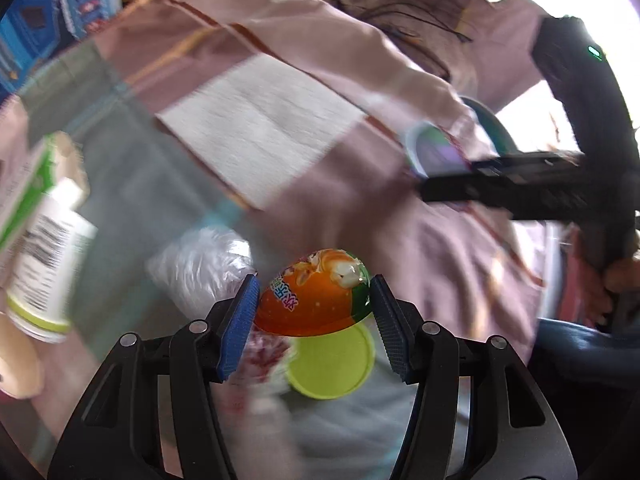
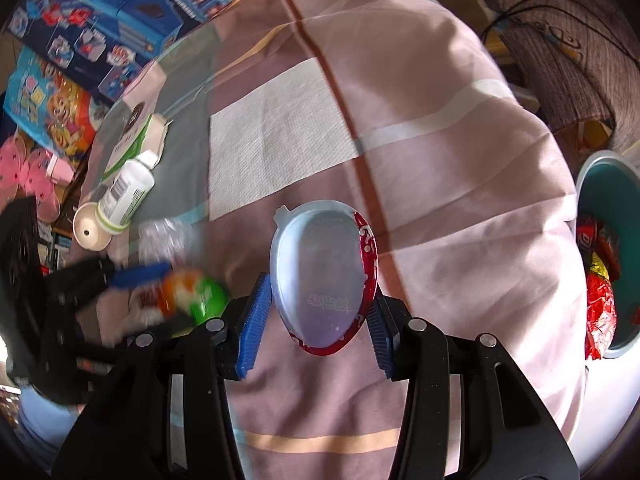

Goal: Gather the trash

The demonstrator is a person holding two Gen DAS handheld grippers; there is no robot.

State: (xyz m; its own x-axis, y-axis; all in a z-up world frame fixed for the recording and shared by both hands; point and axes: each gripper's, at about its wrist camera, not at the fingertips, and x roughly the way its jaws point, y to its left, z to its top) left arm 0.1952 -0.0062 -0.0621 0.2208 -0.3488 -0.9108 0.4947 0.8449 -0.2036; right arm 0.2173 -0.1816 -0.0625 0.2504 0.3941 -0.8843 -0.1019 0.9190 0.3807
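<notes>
Pink bedsheet (image 2: 460,184) beneath: left gripper (image 1: 314,300) clamps orange egg (image 1: 312,292), right gripper (image 2: 316,312) clamps egg shell (image 2: 320,272); only right view shows bin (image 2: 612,184).

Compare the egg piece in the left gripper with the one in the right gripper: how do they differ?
The orange egg half in the left gripper shows its printed outer side, orange and green; the pale egg half in the right gripper shows a plain bluish-white side with a red printed rim. The orange one lies crosswise between the pads; the pale one stands lengthwise. Both are egg-shaped and gripped.
</notes>
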